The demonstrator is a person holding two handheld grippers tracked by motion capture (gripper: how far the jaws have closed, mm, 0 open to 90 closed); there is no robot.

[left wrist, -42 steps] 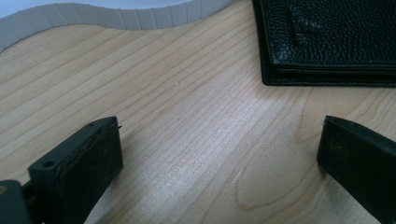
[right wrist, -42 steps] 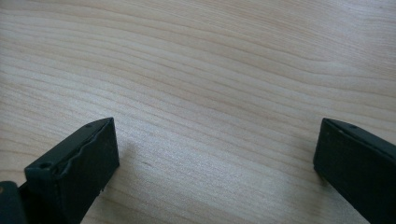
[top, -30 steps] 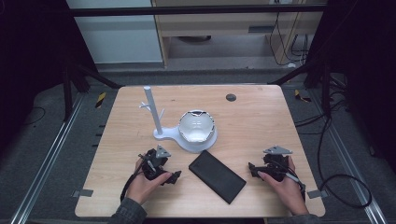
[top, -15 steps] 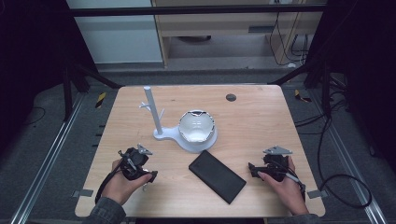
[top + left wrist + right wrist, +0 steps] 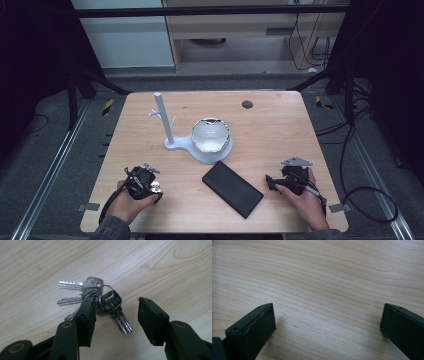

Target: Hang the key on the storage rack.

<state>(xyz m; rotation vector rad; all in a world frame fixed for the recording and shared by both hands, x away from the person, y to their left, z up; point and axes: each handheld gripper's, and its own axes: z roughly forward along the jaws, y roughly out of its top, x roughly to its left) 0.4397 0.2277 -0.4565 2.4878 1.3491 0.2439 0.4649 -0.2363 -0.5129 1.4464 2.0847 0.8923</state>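
The left gripper sat near the table's seven o'clock edge, held in the person's left hand. Its jaws had just been closing, yet a gap remained between them; in the left gripper view the bunch of keys lay flat on the wood between and just ahead of the pads, with one jaw's tip over the ring end of the bunch at about nine o'clock from the dark-headed key, and the other jaw apart from the keys at three o'clock. The pads did not press the bunch from both sides, so the grip was not yet made. In the high view the keys showed as a small glint at the gripper's tip.

The right gripper rested near the table's five o'clock edge in the right hand, its jaws spread wide with bare wood between them.

Between the two hands, at about six o'clock on the table, a flat black case lay slantwise. Past it, near the centre, stood a white bowl on a white stand whose upright post rose at the bowl's nine o'clock. A small dark disc lay toward twelve o'clock.
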